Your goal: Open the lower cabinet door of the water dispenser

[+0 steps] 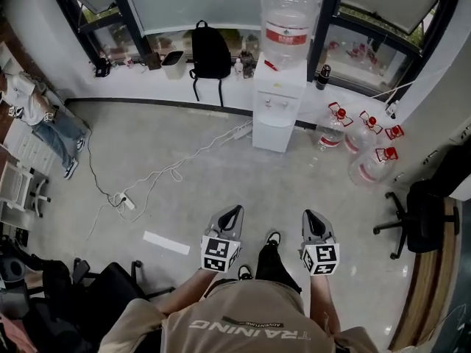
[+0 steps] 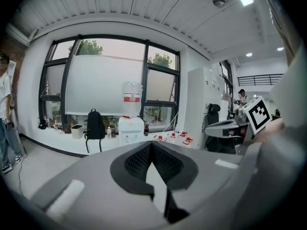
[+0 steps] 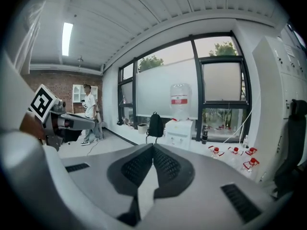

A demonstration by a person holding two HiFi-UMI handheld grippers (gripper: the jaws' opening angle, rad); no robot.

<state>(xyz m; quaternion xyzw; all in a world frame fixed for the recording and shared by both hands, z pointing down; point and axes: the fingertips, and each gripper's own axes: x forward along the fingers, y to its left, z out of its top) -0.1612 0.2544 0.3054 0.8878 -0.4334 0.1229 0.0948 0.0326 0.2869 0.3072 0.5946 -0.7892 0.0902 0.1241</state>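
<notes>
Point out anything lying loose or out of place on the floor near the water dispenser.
A white cable snakes loosely across the floor toward the water dispenser, a likely trip hazard. Spare jugs sit clustered on the floor to its right.

Left claw [image 1: 235, 210] and right claw [image 1: 310, 215] point forward side by side, both closed and empty.

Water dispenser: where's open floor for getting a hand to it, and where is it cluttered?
Bare floor runs up to the dispenser's front, bordered by the cable on the left and the bottles on the right. The dispenser's right side is crowded with those bottles. The ledge left of it holds a backpack and a bin.
</notes>
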